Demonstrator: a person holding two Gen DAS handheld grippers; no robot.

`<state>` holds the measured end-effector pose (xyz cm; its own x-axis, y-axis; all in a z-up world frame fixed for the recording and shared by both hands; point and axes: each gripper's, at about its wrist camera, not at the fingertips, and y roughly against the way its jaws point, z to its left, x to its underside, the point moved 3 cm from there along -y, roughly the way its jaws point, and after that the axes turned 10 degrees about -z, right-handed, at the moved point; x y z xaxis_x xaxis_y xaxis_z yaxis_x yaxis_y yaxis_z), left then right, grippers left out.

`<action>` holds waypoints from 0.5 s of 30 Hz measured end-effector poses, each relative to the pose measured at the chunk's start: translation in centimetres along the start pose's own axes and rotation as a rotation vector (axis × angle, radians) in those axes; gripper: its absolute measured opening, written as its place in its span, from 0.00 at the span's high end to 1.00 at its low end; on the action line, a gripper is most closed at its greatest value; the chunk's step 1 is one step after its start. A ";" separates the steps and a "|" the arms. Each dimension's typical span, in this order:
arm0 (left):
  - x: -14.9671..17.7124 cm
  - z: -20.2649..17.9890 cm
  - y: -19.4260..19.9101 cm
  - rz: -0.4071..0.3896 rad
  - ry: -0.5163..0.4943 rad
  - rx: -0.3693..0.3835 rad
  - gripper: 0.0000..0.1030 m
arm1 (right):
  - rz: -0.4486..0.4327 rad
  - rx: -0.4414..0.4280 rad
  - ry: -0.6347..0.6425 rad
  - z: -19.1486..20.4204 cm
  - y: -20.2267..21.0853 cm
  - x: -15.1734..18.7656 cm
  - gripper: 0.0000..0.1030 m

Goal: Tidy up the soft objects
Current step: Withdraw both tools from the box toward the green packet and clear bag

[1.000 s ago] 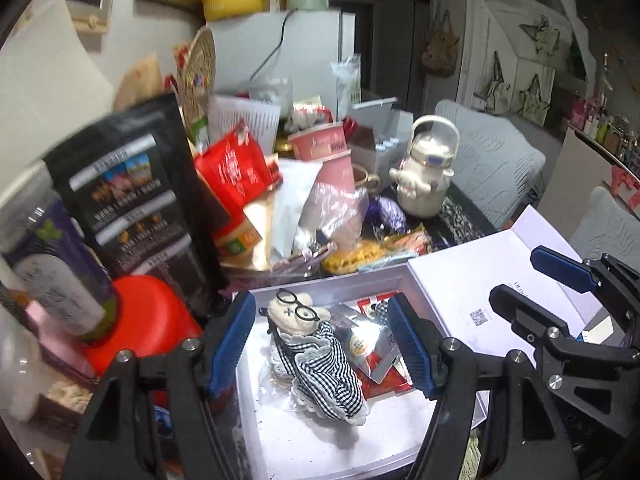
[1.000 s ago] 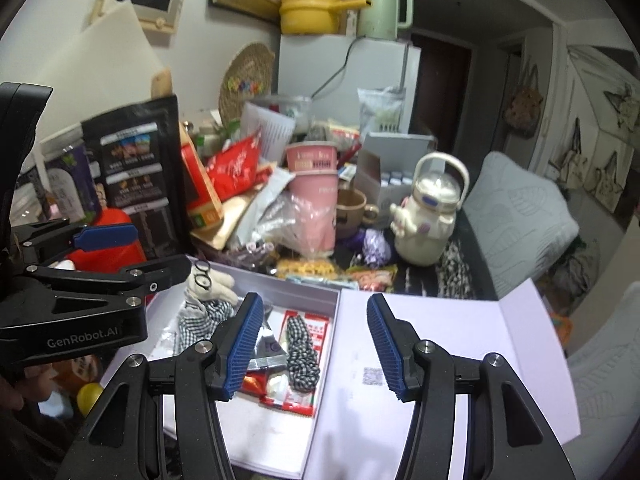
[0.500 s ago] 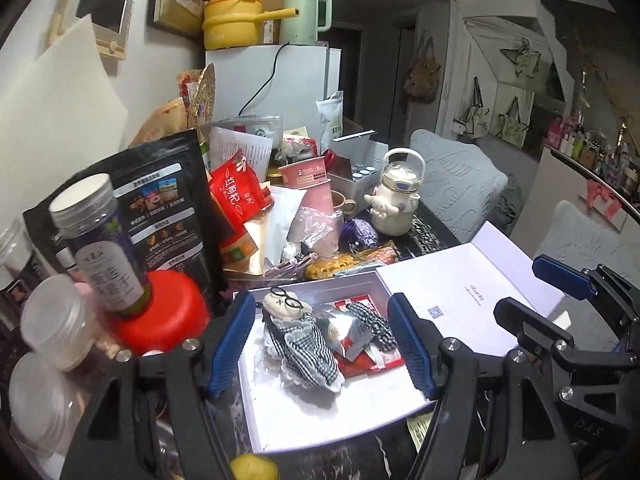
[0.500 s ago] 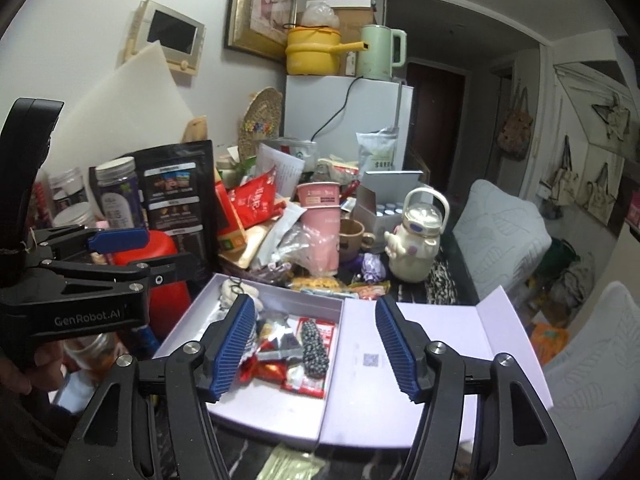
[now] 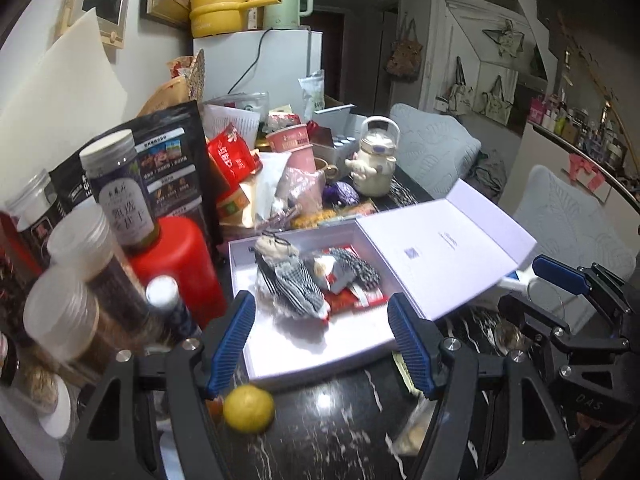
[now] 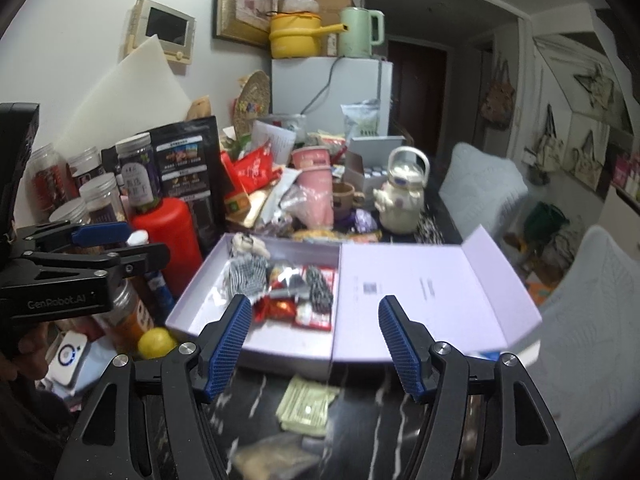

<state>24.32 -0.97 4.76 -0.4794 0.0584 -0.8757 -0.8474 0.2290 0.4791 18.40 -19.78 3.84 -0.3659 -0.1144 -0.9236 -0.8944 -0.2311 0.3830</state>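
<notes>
Where the dark marbled surface (image 5: 328,432) meets the clutter: open white box (image 5: 304,356), lid (image 5: 452,248) folded back flat to the right.
In box, rear left: doll (image 5: 288,280) in checked cloth, lying on its back, head toward far wall.
In box, beside doll on the right: striped soft pouch (image 5: 360,270) atop red snack packets (image 5: 352,300).
Just outside box, near left corner: lemon (image 5: 249,408), on surface.
Left of box: red canister (image 5: 176,264); lidded jars (image 5: 64,320) stacked close around it.
Behind box: pink cup (image 6: 316,196), cream teapot (image 6: 402,196).
Left gripper (image 5: 322,344): jaws about half open, nothing between them, held above near edge of box.
Right gripper (image 6: 316,346): jaws about half open after just widening, nothing between them, held above box front edge.
Near edge of surface: green paper packet (image 6: 306,406).
</notes>
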 end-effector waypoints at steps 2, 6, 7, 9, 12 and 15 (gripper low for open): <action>0.5 -0.3 0.3 0.009 -0.005 0.008 0.34 | 0.013 0.010 -0.012 -0.1 0.4 1.0 0.35; 2.0 -1.0 0.9 0.030 -0.024 0.029 0.34 | 0.052 0.030 -0.048 -0.6 1.0 2.9 0.35; 2.4 -1.2 1.0 0.035 -0.024 0.035 0.34 | 0.062 0.037 -0.057 -0.7 1.2 3.4 0.35; 3.4 -1.6 1.3 0.048 -0.019 0.049 0.34 | 0.078 0.046 -0.073 -0.9 1.7 4.4 0.35; 4.8 -2.3 1.4 0.079 -0.028 0.070 0.34 | 0.104 0.052 -0.095 -1.1 2.4 5.9 0.35; 6.2 -3.3 1.3 0.107 -0.035 0.102 0.34 | 0.129 0.061 -0.104 -1.3 2.8 7.3 0.35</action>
<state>19.51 -3.51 0.12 -0.5559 0.1207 -0.8224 -0.7634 0.3173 0.5626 13.52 -22.52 -1.84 -0.5006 -0.0376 -0.8649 -0.8510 -0.1619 0.4996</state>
